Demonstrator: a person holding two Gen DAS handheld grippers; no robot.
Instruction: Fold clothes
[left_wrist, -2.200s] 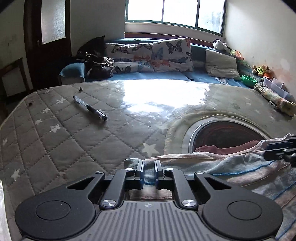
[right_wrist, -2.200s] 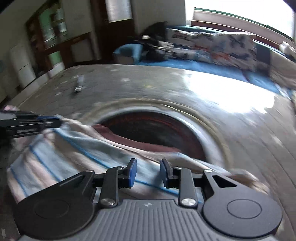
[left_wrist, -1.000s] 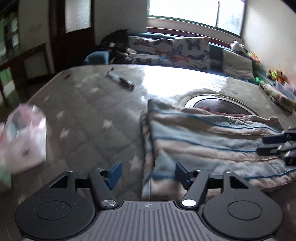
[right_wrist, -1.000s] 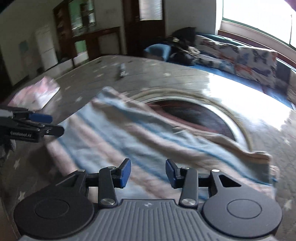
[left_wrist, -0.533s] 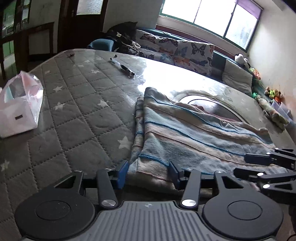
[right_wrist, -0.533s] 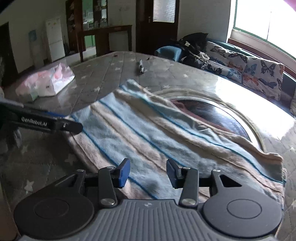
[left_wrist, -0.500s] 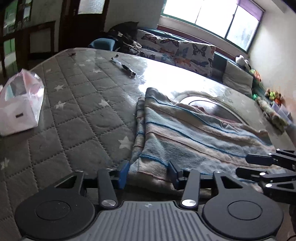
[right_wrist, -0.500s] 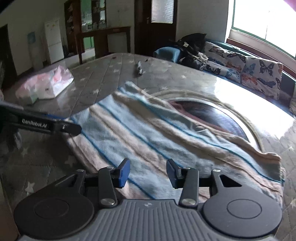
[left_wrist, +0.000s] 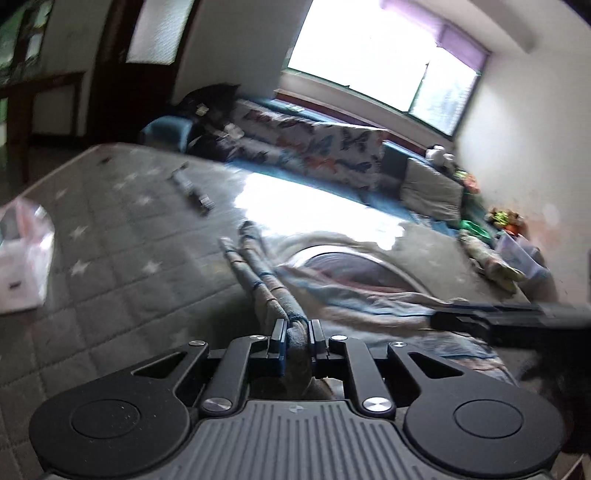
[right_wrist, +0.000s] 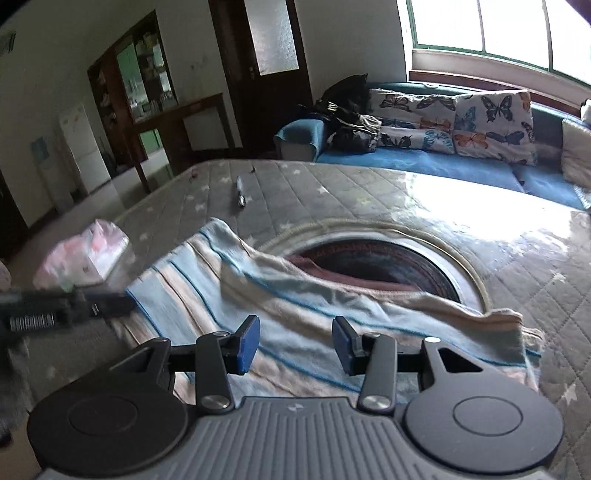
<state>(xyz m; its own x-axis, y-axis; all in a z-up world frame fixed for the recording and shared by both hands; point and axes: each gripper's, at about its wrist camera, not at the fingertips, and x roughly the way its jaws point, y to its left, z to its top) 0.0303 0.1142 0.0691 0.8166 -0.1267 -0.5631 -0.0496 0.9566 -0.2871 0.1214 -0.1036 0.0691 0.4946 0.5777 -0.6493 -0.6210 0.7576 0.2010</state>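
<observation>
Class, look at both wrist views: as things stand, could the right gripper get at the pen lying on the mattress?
Probably not directly. The right gripper is open over the striped cloth, and the pen lies far beyond it; nothing blocks the way.

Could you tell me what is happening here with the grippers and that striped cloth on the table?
A person with two handheld grippers is folding a striped garment on a quilted, star-patterned table cover. The left gripper is shut on the cloth's near edge, bunching it. The right gripper hangs open over the spread fabric, holding nothing. A pen and a tissue pack lie beyond.
</observation>
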